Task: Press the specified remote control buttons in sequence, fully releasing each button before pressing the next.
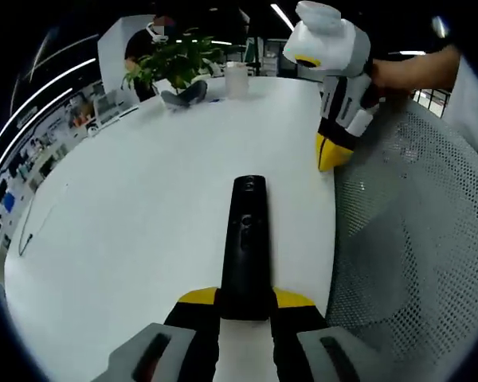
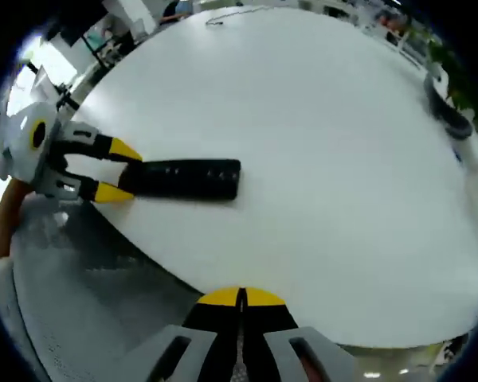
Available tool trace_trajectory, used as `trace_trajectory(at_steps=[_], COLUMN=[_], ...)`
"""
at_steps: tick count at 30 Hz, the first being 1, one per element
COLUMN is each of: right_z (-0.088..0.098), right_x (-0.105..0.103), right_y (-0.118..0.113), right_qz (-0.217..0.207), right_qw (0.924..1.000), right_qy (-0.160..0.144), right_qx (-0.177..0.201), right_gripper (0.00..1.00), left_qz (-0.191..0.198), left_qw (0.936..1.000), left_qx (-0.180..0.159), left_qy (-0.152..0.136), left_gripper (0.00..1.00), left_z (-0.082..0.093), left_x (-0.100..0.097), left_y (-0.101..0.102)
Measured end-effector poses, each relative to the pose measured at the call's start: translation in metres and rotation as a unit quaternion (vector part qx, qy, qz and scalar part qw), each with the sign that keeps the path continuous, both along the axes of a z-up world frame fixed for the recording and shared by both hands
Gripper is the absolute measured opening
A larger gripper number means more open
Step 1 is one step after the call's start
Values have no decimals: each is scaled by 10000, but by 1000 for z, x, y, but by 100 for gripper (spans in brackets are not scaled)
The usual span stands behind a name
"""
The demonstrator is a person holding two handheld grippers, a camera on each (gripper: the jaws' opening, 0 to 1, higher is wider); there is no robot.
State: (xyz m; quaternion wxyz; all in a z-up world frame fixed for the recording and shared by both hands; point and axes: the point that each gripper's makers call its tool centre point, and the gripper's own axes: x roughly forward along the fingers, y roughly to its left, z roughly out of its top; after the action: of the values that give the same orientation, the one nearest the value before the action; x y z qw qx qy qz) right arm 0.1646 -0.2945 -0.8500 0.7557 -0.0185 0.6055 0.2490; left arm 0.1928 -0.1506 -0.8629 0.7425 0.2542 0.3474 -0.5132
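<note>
A long black remote control (image 1: 246, 243) lies on the white table (image 1: 143, 207), its near end held between the yellow-tipped fingers of my left gripper (image 1: 245, 298). The right gripper view shows the same remote (image 2: 187, 179) held by the left gripper (image 2: 115, 171) coming in from the left. My right gripper (image 2: 240, 298) is shut with nothing between its tips, hovering over the table's edge. In the left gripper view the right gripper (image 1: 332, 151) hangs at the table's right edge, well beyond the remote, a hand (image 1: 410, 72) holding it.
A potted plant (image 1: 175, 60) and a white cup (image 1: 236, 79) stand at the table's far end, with a dark object (image 1: 185, 95) beside the plant. A grey mesh chair back (image 1: 414, 231) lies right of the table. A thin cable (image 1: 32, 223) runs along the left edge.
</note>
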Motion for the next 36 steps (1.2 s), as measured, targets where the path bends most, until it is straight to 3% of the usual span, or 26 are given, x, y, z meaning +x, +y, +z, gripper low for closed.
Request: trace_trajectory(at_steps=[2,7,9,19,26,36], right_z=[12,24,23,7,-4,-4], right_x=[12,35,40,43,48,46], right_y=[10,20,27,39,34,37], right_qz=[-347,-608,-746,-930,-1024,-1086], right_qw=[9982,9949,9923,9877,9870,9844], right_qy=[99,135,293,700,799,933], right_qx=[484,794,940,1045,947,1019], right_gripper=[0,0,0,0,0,0], left_qz=[-177,-437,-456,-398,-421,-430], left_qw=[9998,9990,9989,9989,9986,9983], left_qx=[-42,-38,-66,-249,-306,-384], left_qy=[-8,-33,-47,56,48,50], left_gripper=[23,23,23,24,24,25], left_z=[0,0,0,0,1,1], left_x=[-5,-13,-13,-13,-13,-14], left_y=[-2,-4,-4,-4,-5,-6])
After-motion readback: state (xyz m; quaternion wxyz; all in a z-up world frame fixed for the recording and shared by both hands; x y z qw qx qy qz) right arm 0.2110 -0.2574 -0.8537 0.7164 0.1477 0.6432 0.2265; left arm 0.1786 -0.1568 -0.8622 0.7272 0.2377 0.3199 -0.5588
